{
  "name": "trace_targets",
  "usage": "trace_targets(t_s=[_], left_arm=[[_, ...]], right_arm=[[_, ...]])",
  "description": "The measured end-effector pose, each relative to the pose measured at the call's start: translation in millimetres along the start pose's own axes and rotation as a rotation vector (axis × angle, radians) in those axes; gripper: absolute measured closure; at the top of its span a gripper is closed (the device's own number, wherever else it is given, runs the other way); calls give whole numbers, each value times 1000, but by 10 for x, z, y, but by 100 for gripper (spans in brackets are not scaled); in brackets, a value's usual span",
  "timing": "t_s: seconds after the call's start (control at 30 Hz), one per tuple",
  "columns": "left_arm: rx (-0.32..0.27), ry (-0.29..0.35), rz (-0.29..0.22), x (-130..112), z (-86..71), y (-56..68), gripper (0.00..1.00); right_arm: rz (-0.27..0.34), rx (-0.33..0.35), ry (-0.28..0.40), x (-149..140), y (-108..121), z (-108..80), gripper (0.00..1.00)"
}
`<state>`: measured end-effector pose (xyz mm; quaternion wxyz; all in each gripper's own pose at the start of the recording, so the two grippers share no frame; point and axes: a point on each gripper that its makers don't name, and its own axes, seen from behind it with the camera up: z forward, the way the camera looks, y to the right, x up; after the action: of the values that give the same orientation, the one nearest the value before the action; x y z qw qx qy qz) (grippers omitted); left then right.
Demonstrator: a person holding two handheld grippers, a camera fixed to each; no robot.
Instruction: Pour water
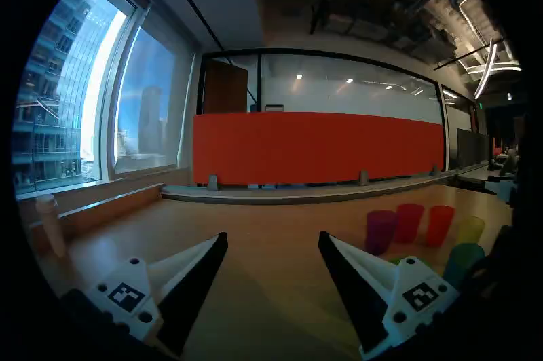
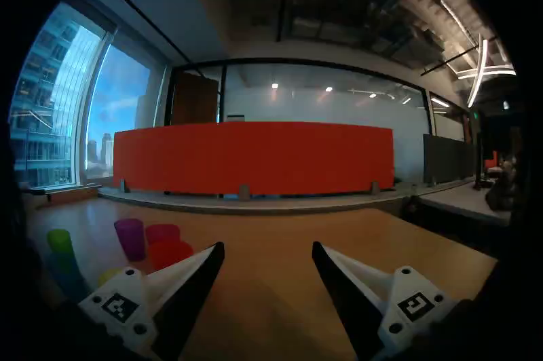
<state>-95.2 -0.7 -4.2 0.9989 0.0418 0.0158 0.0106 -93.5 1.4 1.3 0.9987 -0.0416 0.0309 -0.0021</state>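
The left gripper (image 1: 271, 235) and right gripper (image 2: 267, 245) hover level over the table (image 1: 203, 218), jaws wide and empty; coloured cups (image 1: 409, 222) stand upright between them.

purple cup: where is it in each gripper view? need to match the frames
Left gripper view: purple cup sits lower right of centre, just left of the magenta cup.
Right gripper view: purple cup sits lower left, again just left of the magenta cup.
Shared landmark: the red divider panel, straight across the middle behind the cups.
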Motion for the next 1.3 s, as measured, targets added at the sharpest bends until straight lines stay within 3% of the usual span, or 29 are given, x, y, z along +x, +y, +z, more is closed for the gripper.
trace_targets(t_s=[1.3], left_arm=[[0,0,0,4,8,4,0]], right_arm=[[0,0,-1,-7,8,12,0]])
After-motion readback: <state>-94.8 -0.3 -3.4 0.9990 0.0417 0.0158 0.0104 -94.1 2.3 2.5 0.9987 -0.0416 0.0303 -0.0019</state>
